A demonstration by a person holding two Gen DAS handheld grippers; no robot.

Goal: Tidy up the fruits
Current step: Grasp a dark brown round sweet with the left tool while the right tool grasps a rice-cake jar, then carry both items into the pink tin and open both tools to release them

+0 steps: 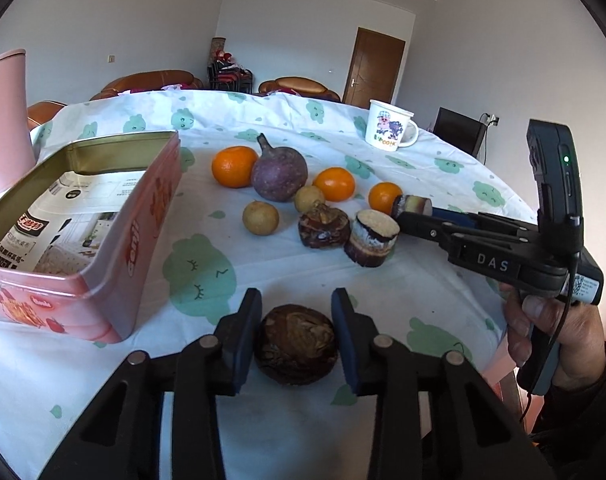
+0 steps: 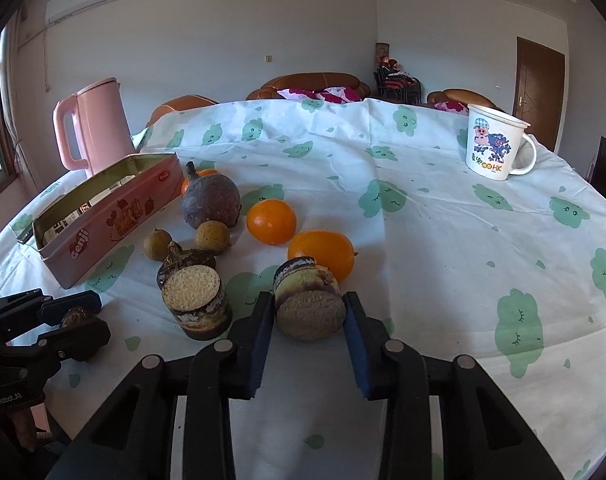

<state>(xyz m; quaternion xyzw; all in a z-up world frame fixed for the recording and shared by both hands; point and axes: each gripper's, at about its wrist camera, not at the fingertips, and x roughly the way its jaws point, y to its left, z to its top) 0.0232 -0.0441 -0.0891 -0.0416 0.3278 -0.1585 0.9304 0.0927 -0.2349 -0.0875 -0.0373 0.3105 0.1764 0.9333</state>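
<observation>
My left gripper (image 1: 296,322) is shut on a dark brown water chestnut (image 1: 295,346) that rests on the tablecloth near the front edge. My right gripper (image 2: 308,314) is shut on a short sugarcane piece (image 2: 309,300), cut end toward the camera. A second cane piece (image 2: 195,300) stands to its left, with another water chestnut (image 2: 183,262) behind it. Three oranges (image 1: 235,166) (image 1: 334,184) (image 1: 384,197), a purple round fruit (image 1: 278,174) and two longans (image 1: 260,218) (image 1: 309,199) lie in the middle. The open pink tin (image 1: 103,248) stands at the left.
A pink kettle (image 2: 93,128) stands behind the tin. A white cartoon mug (image 2: 495,144) sits at the far right of the table (image 2: 443,240). A person's hand (image 1: 543,328) holds the right gripper at the table's right edge. Sofas and a brown door are beyond.
</observation>
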